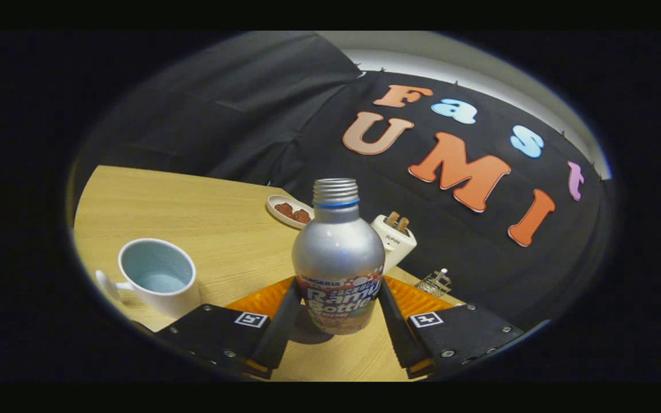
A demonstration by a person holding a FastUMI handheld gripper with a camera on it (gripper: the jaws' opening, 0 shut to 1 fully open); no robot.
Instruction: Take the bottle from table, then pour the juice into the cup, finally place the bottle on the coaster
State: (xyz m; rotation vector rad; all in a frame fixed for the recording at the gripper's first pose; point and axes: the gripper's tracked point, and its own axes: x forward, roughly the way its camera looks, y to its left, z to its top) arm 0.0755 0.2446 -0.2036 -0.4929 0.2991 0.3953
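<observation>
A silver metal bottle (338, 269) with a printed label and an uncapped threaded neck stands upright between my fingers. My gripper (338, 285) is shut on the bottle, one finger pressing on each side of its lower body. The bottle casts a shadow on the wooden table (216, 218) just below its base; whether the base rests on the table I cannot tell. An orange ribbed coaster (416, 298) lies just behind the bottle and shows on both sides of it. A white cup (158, 275) with a pale blue inside stands to the left of my fingers, handle towards me.
Beyond the bottle lies a small oval dish (290, 211) with reddish-brown pieces. To its right stands a white toaster-like box (395, 240) with brown pieces on top, and a small wire object (434, 282) sits near the table's right edge.
</observation>
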